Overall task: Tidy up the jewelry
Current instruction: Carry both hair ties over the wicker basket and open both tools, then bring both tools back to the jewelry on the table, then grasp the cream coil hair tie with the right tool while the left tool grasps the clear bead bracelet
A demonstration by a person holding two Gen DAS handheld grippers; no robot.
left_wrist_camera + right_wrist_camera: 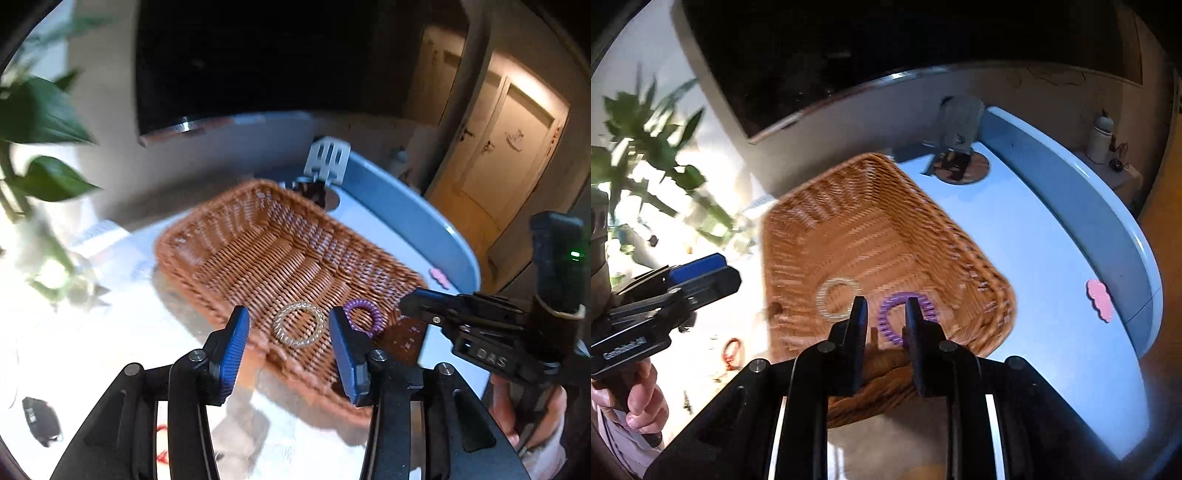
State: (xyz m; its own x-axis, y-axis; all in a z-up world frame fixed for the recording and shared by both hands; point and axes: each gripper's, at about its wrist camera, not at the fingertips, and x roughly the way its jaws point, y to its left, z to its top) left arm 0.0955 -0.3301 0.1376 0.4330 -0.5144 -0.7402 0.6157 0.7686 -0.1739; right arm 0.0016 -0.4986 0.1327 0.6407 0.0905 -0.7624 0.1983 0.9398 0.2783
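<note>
Both tools gape empty above the basket [258,251]; left tool [288,332] wider.

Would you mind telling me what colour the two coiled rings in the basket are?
One coiled ring is clear with a golden tint, the other coiled ring purple; the left wrist view shows them best.

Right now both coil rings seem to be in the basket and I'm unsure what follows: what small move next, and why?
Probably lift both grippers clear. The clear ring and purple ring lie on the basket floor, and the left gripper and right gripper stand open, gripping nothing.
</note>
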